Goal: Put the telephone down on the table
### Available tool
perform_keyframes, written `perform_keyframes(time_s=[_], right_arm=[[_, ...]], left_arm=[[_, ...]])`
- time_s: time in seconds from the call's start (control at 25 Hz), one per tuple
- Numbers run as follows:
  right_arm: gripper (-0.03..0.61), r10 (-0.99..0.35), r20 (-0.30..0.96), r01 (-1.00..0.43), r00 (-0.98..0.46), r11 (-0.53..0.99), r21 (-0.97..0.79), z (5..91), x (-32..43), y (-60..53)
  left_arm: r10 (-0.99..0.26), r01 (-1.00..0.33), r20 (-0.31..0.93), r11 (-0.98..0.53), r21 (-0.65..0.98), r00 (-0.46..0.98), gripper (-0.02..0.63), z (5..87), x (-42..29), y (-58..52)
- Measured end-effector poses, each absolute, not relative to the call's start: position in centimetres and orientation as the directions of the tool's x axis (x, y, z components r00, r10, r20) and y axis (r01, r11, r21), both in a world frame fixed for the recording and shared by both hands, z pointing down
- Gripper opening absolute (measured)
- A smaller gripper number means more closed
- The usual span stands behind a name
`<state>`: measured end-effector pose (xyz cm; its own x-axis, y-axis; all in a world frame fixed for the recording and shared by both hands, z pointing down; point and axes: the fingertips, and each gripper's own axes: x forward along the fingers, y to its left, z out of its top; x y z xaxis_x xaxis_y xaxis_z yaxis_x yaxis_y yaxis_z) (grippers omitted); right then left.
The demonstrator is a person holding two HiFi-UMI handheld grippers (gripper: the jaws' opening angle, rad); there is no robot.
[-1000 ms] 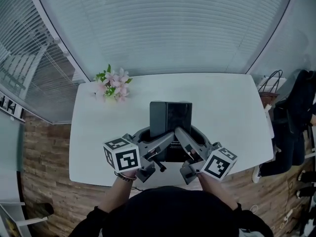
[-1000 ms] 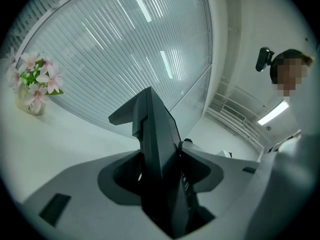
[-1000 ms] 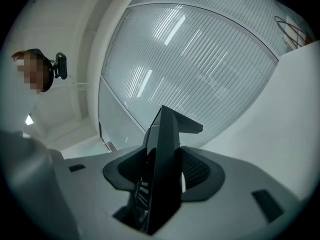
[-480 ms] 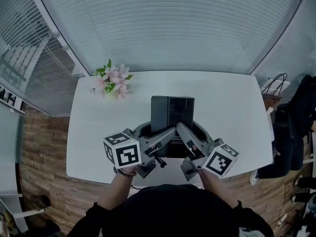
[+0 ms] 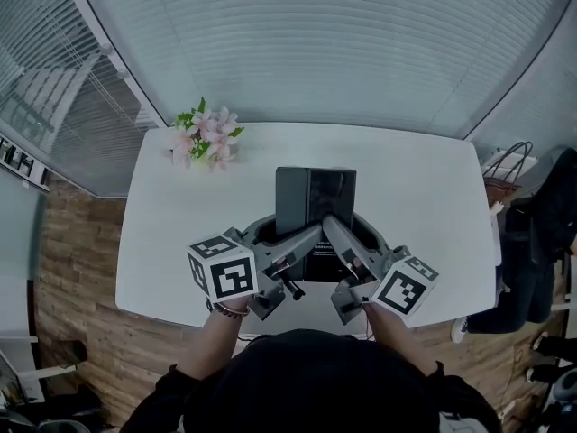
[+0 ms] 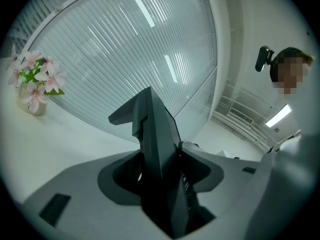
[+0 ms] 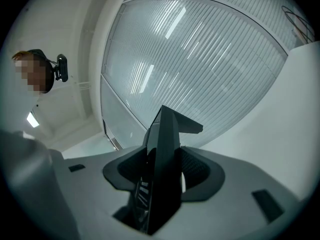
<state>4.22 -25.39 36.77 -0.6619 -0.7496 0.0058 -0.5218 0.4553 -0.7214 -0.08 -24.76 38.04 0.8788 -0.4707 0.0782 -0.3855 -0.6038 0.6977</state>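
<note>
My dark top fills the bottom of the head view and hides my elbows. Just beyond it come the two marker cubes, one on my left gripper and one on my right gripper. Both grippers angle inward to meet at the near end of the telephone.

Each gripper is clamped on that telephone. In the left gripper view the dark slab stands edge-on between the pads, with no gap showing. The right gripper view shows the same squeeze from the other side, against its own pads. From the head I see only the upper jaw of each gripper; the lower ones are hidden under the telephone, and its near end is covered by my jaws.

The telephone lies flat over the middle of the white table. I cannot tell whether it rests on the top or hangs just above it. Its face is plain dark, with a paler strip on the left, and no keys can be made out. Some white print near its lower edge in the right gripper view is too small to read.

Further off, pink flowers stand near the table's far left corner. A bag sits off the right end, partly cut off. Ribbed blinds close the background.
</note>
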Motion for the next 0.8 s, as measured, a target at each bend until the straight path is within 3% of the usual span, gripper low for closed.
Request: perform_keyframes(time_s=[0.8], right_arm=[[0.198, -0.751, 0.052, -0.523, -0.658, 0.407, -0.749, 40.2, 5.0, -26.3]], left_arm=[[-0.459, -0.384, 0.110, -0.563, 0.732, 0.882, 0.253, 41.5, 0.8, -25.6]])
